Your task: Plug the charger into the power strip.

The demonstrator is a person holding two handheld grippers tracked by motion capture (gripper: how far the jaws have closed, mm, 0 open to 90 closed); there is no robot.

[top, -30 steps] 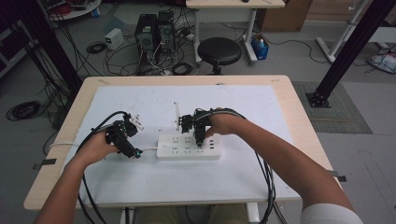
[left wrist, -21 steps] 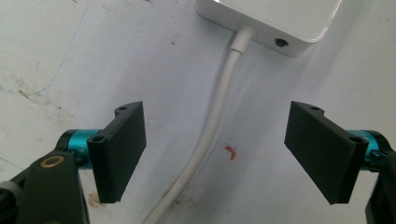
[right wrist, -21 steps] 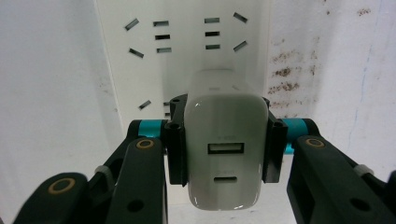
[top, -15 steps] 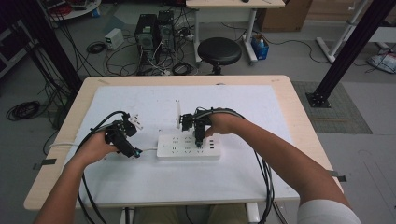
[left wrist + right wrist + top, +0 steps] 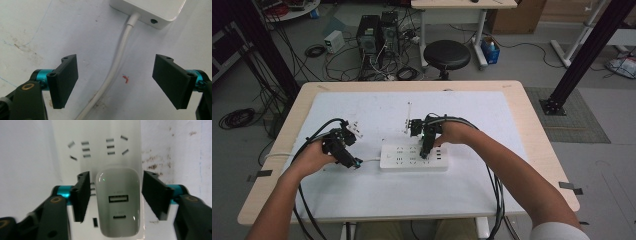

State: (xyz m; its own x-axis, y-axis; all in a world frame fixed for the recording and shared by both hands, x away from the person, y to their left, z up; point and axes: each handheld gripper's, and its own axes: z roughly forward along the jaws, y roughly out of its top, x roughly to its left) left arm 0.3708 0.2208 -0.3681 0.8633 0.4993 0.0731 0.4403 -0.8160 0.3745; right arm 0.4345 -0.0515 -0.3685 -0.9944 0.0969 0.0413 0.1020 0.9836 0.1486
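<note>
Right gripper (image 5: pixel 116 195) sits over the white power strip (image 5: pixel 414 156), jaws either side of a white USB charger (image 5: pixel 118 202) that is seated in the strip; in the right gripper view there's a visible gap between each pad and the charger's sides, so it's not clamped. The jaws have just been opening, charger between them, nothing pressed. In the high view the right gripper (image 5: pixel 426 149) points down onto the strip at about 6 o'clock from the table (image 5: pixel 532 130) centre, with the right hand (image 5: pixel 452 134) behind it at 1 o'clock. Left gripper (image 5: pixel 353 162) is at 9 o'clock from the strip, just off its end, held by the left hand (image 5: pixel 314 159). In the left gripper view its jaws stand wide apart over the white mat, the strip's white cable (image 5: pixel 112 72) running between them untouched, strip end at 12 o'clock. Small red mark (image 5: pixel 125 78) on the mat just beside the cable.
</note>
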